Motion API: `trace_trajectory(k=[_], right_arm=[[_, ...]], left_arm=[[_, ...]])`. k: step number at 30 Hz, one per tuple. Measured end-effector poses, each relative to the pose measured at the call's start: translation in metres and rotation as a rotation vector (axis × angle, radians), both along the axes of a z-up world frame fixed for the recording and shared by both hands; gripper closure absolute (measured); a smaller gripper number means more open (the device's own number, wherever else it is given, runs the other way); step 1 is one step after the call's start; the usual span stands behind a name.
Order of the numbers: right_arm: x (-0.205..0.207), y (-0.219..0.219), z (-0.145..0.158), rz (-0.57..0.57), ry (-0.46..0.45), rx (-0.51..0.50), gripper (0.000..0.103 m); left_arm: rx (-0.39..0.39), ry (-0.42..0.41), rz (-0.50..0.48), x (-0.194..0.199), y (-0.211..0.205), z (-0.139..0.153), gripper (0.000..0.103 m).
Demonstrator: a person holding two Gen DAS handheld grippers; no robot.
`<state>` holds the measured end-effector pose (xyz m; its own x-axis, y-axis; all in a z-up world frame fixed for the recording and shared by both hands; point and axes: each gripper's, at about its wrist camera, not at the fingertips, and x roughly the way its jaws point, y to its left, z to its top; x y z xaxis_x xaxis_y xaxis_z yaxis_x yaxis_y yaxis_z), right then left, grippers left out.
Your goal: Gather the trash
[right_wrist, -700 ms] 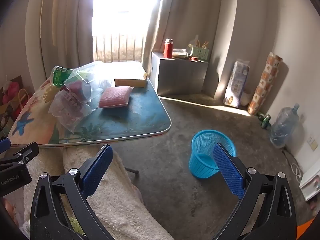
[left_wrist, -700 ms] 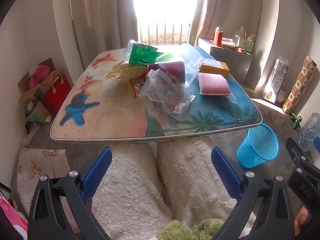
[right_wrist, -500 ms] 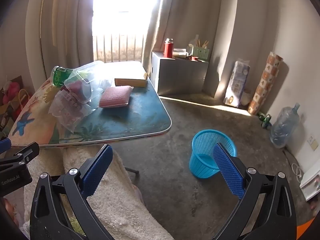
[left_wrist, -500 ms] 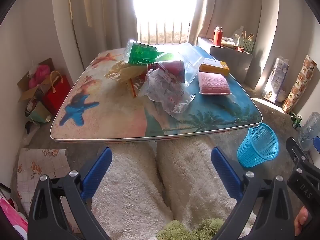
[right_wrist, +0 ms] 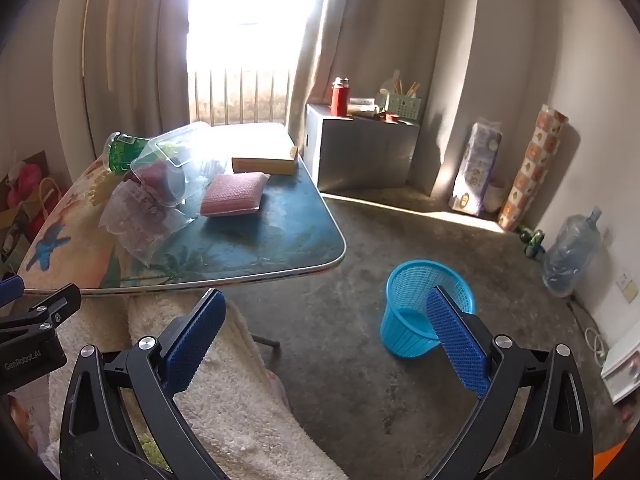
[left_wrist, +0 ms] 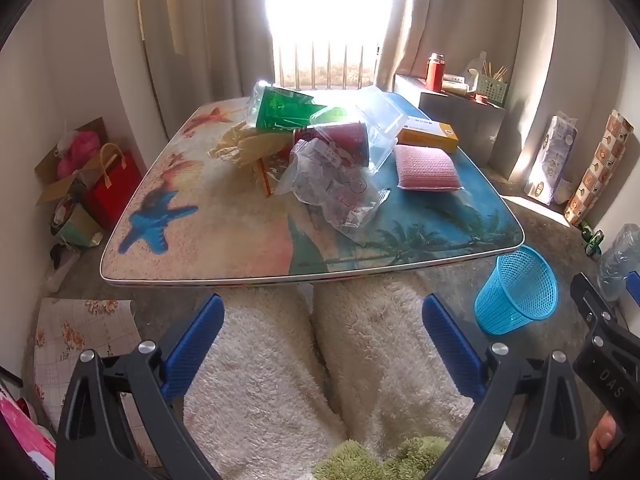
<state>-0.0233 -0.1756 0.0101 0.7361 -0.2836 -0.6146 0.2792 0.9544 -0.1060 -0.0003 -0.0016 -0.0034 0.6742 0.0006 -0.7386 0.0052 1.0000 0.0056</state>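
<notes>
Crumpled clear plastic bag tops the trash heap.

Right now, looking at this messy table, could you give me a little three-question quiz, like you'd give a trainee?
1. True or false: the blue basket stands on the table.
2. Which lies nearest the table's front edge? A) crumpled clear bag B) yellow box C) green packet
3. Fill in: the left tool and the right tool are both ____, holding nothing.

Key: 1 false, it stands on the floor beside the table; 2 A; 3 open.
</notes>
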Motion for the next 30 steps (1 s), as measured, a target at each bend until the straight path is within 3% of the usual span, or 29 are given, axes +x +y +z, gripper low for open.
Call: trace_trajectory(k=[30], right_arm=[[-0.0004, -0.0005, 0.0008, 0.002, -0.001, 0.002, 0.007]], left_arm=[[0.0, -0.002, 0.001, 0.0005, 0.0017, 0.005, 0.006]])
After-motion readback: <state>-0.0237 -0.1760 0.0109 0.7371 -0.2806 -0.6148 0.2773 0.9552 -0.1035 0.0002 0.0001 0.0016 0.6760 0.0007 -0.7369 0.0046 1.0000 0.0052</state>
